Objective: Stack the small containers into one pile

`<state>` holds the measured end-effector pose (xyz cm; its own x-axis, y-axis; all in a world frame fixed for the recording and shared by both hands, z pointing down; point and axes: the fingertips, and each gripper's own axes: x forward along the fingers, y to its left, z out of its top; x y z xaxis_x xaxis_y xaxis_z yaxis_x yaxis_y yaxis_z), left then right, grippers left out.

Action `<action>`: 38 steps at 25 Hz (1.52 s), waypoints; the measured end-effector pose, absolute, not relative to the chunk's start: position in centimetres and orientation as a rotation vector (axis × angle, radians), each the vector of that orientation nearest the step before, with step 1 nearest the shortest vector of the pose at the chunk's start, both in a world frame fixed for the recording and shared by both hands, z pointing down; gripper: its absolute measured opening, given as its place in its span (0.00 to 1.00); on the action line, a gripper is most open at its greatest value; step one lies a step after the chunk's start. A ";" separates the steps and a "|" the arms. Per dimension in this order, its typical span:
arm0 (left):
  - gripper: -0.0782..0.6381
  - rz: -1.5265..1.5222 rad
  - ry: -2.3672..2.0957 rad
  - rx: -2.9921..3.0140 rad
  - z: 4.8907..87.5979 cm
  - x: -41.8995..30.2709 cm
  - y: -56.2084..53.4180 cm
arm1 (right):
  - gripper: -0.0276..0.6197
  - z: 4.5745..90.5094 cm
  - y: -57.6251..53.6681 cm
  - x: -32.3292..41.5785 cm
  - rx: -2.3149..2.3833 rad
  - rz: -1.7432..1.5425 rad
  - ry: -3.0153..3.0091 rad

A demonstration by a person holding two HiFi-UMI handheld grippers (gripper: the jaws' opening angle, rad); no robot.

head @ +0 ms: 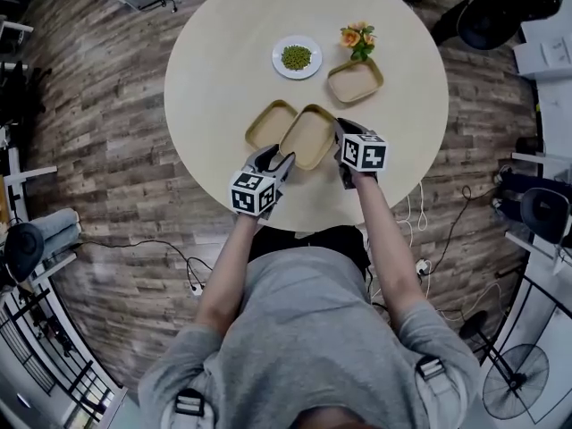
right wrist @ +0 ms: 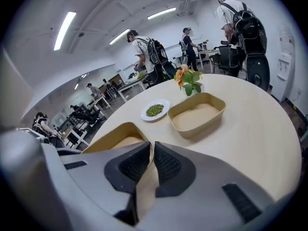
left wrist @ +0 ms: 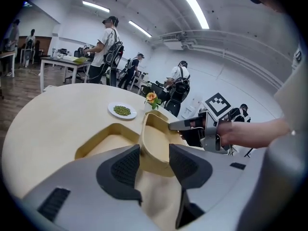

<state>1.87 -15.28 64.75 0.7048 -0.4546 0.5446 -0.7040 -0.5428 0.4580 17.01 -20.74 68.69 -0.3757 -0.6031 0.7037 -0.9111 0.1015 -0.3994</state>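
Tan container [head: 308, 137], tilted, rim pinched in right gripper [right wrist: 151, 147], near end clamped in wider-set left gripper [left wrist: 154, 150]

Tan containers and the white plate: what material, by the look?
The lifted container and the container by the flowers: matte tan, thin walls, rounded corners, so probably moulded fibre or paperboard, possibly plastic. The plate: smooth plain white, ceramic or melamine; can't tell which.

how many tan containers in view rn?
3: a tilted container held by the left gripper and right gripper; a second container on the table just left of it; a third container by the flowers. None looks hidden.
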 end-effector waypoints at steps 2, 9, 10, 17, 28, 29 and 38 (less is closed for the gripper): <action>0.39 0.467 -0.909 2.233 64.5 0.8 -15.5 | 0.09 68.3 -20.7 16.1 1.483 1.181 -2.031; 0.38 0.473 -1.011 2.205 64.9 -3.2 -16.5 | 0.10 67.5 -21.2 12.4 1.504 1.245 -2.035; 0.38 0.473 -1.022 2.199 64.9 -3.7 -16.6 | 0.10 67.5 -21.3 11.9 1.506 1.246 -2.034; 0.37 0.486 -1.066 2.182 65.5 -5.5 -18.2 | 0.10 68.1 -22.1 10.3 1.525 1.285 -2.014; 0.37 0.514 -1.109 2.157 67.0 -7.8 -20.6 | 0.10 69.6 -22.8 8.2 1.531 1.376 -1.989; 0.37 0.520 -1.112 2.151 67.2 -7.9 -20.8 | 0.10 69.8 -22.8 8.1 1.527 1.379 -1.987; 0.37 0.552 -1.109 2.132 68.6 -8.2 -20.9 | 0.11 70.4 -23.1 7.6 1.501 1.375 -1.981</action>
